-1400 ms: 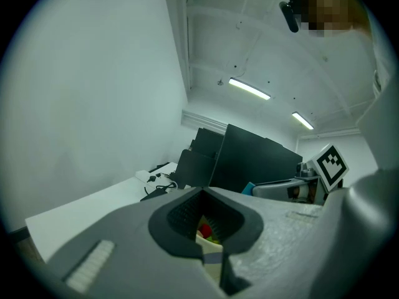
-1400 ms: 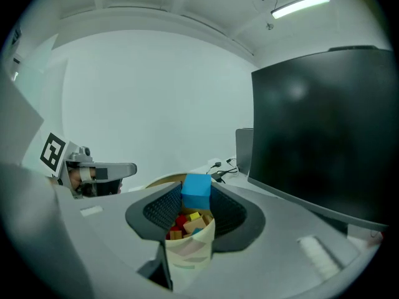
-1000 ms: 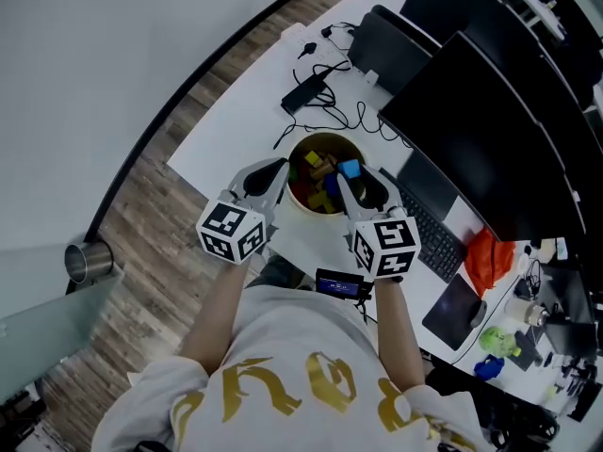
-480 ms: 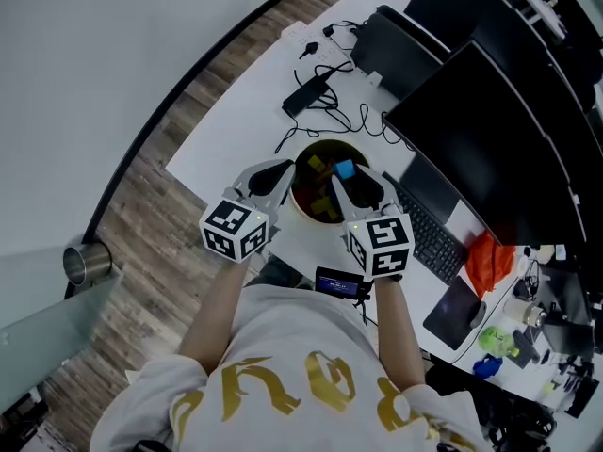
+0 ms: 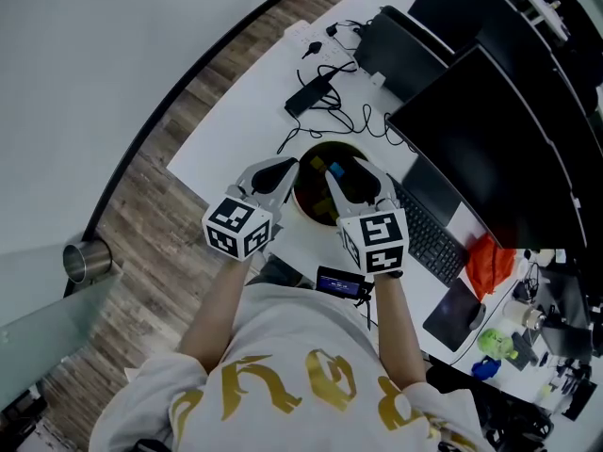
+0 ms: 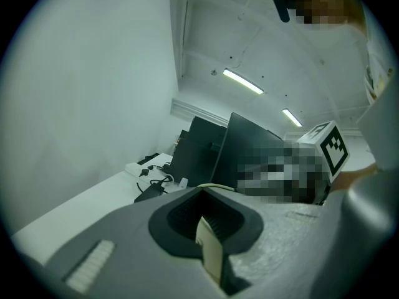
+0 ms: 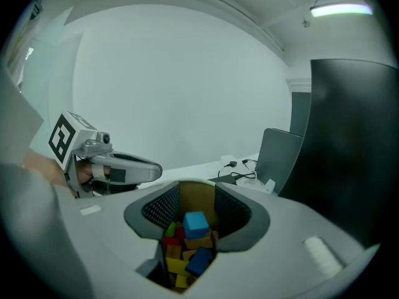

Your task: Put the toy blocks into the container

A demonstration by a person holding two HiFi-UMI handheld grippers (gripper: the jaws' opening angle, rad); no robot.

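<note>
Left claw [image 6: 206,226] clenched on container [image 6: 212,260] wall at lower centre, contents hidden there, right claw [image 7: 196,220] released, jaws just opening, blue block [image 7: 196,224] between them, unpressed, above the pile [image 7: 181,263].

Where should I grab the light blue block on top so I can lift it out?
Grab the light blue block by two flat opposite sides, coming down from above. It sits highest on the pile of blocks, so its sides stand free. The wall of the bucket goes all round, so nothing can get in sideways.
</note>
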